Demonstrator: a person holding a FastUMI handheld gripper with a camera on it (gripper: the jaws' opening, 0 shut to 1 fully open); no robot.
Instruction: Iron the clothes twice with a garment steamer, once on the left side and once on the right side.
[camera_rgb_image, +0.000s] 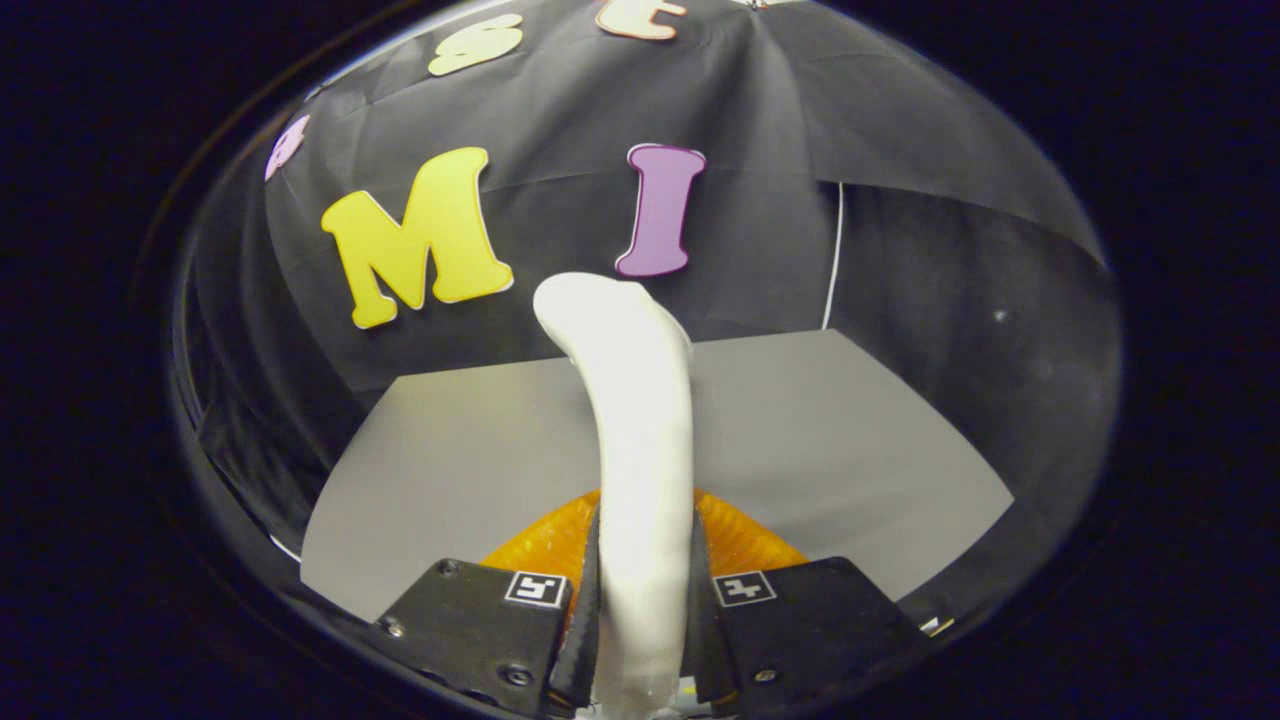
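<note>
Clamped between the two fingers of the hand-held gripper (640, 610) is a smooth, cream-white, curved plastic handle, the garment steamer (632, 420). Both fingers press on its sides, so the grip looks firm. From the fingers the handle rises away from the camera and bends slightly to the left at its rounded far end, which stands against the dark cloth wall of the booth.

Just beneath the fingers and the handle, a ribbed orange piece (735, 535) shows on either side of the steamer. It lies on the grey tabletop (850, 440). Whether this is the garment to be ironed or part of the steamer's own base, I cannot tell; its shape is mostly hidden by the gripper. The steamer's steam face is also hidden.

On the far right a thin white cord or seam (833, 255) runs down the booth wall to the back edge of the tabletop.

My judgement is that the steamer is in hand and raised, with a pass over the clothes either about to start or between strokes; how many passes are done cannot be read. The next move likely calls for lowering the steamer head onto one side of the garment and drawing it along steadily without loosening the grip.
</note>
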